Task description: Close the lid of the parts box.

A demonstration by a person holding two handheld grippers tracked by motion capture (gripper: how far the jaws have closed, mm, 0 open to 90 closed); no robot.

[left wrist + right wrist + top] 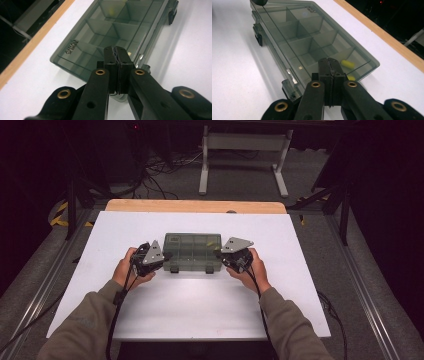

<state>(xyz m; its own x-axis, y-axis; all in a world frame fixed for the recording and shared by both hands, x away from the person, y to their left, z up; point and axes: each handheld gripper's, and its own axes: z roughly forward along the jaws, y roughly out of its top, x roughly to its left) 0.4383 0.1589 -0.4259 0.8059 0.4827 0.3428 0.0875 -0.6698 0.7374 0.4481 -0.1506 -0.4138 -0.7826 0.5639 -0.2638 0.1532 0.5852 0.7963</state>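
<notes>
While the smoky compartment box lies mid-table, its long axis running straight from one hand to the other, the left gripper and right gripper flank its short ends, jaws pressed shut on nothing, seemingly equally near.

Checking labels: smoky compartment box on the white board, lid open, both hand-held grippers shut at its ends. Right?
Not quite: the compartment box has its lid closed, as the right gripper view shows. The rest holds, including both hand-held grippers shut.

Dim room; grey floor; white stand
</notes>
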